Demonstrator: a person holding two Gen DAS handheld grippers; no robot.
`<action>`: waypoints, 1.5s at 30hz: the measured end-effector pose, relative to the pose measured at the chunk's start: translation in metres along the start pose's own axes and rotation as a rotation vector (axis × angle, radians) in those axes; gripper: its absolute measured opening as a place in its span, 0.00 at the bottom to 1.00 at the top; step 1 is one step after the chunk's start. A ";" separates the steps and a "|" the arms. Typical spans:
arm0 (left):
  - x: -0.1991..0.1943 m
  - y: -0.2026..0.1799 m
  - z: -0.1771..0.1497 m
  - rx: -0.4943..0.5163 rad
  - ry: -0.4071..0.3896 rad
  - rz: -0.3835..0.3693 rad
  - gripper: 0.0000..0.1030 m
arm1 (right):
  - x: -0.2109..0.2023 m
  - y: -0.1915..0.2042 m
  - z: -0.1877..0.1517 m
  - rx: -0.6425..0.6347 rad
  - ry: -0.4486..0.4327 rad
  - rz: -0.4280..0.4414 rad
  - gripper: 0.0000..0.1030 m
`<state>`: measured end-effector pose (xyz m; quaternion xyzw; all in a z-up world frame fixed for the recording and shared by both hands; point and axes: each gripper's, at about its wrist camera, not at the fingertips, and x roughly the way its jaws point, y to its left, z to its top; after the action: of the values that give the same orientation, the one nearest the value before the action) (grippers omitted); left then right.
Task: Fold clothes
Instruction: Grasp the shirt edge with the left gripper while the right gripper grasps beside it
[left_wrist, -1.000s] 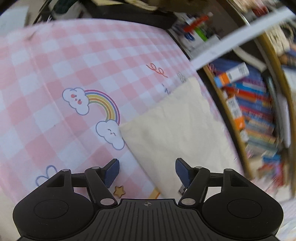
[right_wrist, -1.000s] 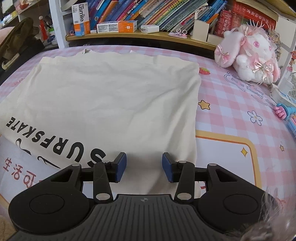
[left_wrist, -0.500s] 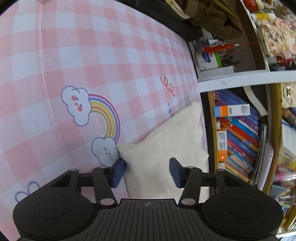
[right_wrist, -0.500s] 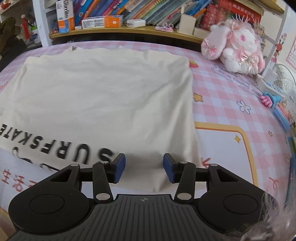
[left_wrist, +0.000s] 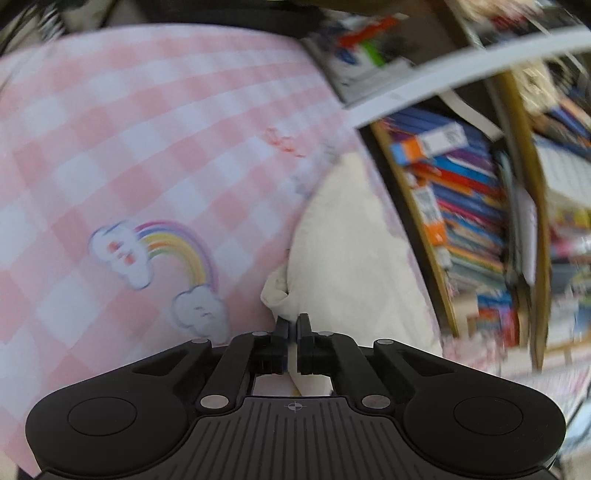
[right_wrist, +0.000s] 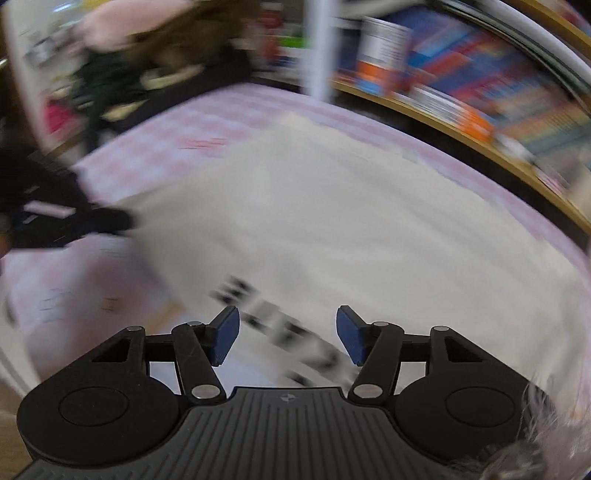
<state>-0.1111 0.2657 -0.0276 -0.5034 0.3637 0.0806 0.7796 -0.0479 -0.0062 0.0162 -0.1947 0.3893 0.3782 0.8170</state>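
A cream T-shirt (right_wrist: 332, 206) with black lettering lies flat on a pink checked cloth (left_wrist: 147, 147). In the left wrist view my left gripper (left_wrist: 292, 326) is shut on a bunched corner of the cream T-shirt (left_wrist: 347, 258). In the blurred right wrist view my right gripper (right_wrist: 287, 334) is open and empty, just above the shirt's printed lettering (right_wrist: 280, 317). The left gripper also shows there as a dark shape (right_wrist: 55, 221) at the shirt's left edge.
A wooden shelf edge with rows of books (left_wrist: 461, 221) runs along the cloth's far side, also seen in the right wrist view (right_wrist: 461, 110). A rainbow and clouds print (left_wrist: 162, 254) is on the cloth left of the shirt. Dark clothing (right_wrist: 140, 74) lies beyond the cloth.
My left gripper has closed on the shirt's corner, which now bunches up. My right gripper has swung left across the shirt and opened wider.
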 end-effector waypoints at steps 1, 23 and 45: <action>0.000 -0.004 0.001 0.026 0.007 -0.010 0.02 | 0.003 0.011 0.006 -0.037 -0.004 0.029 0.54; -0.001 -0.002 0.022 0.116 0.144 -0.191 0.79 | 0.052 0.078 0.044 -0.081 0.004 0.051 0.05; 0.051 0.046 0.044 -0.284 0.251 -0.402 0.90 | 0.033 0.071 0.044 0.040 -0.031 0.048 0.07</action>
<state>-0.0758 0.3125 -0.0840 -0.6759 0.3354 -0.0887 0.6503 -0.0671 0.0816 0.0158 -0.1629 0.3887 0.3929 0.8173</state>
